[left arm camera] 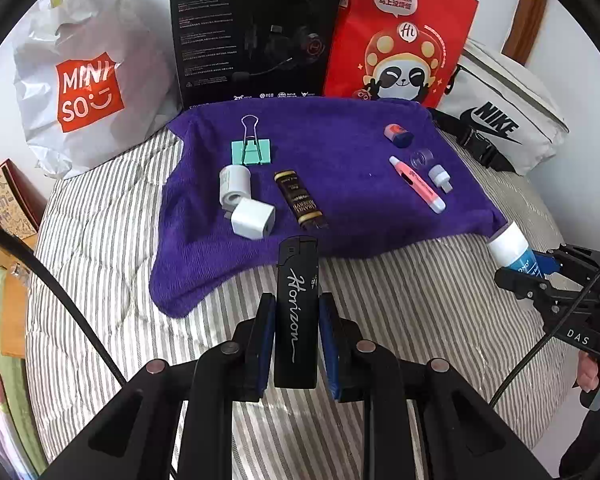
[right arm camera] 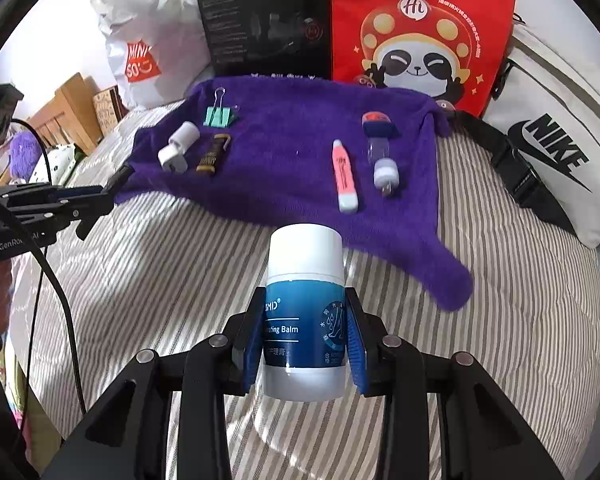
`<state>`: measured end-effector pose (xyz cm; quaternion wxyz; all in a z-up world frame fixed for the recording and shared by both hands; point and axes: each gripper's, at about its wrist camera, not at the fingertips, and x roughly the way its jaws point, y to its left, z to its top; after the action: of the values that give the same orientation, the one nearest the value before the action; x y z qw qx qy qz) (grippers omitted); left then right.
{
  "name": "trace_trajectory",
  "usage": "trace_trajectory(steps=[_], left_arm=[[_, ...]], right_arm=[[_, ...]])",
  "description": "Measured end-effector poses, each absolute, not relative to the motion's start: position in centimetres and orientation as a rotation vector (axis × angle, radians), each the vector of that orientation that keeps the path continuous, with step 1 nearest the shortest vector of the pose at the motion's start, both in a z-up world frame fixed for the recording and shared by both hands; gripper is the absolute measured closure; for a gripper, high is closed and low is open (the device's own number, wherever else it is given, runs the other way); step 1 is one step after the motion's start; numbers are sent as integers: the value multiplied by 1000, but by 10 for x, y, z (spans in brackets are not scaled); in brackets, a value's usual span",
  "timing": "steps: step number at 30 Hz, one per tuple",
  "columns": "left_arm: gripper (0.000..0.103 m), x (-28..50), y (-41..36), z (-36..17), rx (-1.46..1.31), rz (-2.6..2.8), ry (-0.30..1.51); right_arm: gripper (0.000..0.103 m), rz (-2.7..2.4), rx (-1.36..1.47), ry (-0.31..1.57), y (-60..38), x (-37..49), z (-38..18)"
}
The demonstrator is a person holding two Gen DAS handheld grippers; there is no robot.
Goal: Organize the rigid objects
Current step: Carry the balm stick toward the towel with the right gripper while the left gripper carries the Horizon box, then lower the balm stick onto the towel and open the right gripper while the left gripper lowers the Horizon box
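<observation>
We grip a slim black plastic lighter (left arm camera: 296, 312) clenched in our left claw (left arm camera: 296, 344), our right claw (right arm camera: 305, 344) clamping a white-capped blue balm tube (right arm camera: 305, 312), the purple towel (left arm camera: 340, 184) lying ahead of both.

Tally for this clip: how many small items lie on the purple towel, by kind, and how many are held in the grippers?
On the purple towel:
binder clip: 1
white tape roll: 1
white charger: 1
brown tube: 1
eraser: 1
pink highlighter: 1
clear cap: 1
small grey plug: 1
Held:
black lighter, left gripper: 1
balm jar, right gripper: 1
Total: 10
</observation>
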<state>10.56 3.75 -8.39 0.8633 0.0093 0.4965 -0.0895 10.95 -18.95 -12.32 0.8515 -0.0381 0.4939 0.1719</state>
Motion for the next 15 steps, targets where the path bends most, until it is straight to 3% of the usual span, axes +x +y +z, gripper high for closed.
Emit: trace_trajectory(steps=[15], left_arm=[[82,153,45,-77,20,-179,1052]], right_arm=[[67,372,-62,1019,-178,181,-111]])
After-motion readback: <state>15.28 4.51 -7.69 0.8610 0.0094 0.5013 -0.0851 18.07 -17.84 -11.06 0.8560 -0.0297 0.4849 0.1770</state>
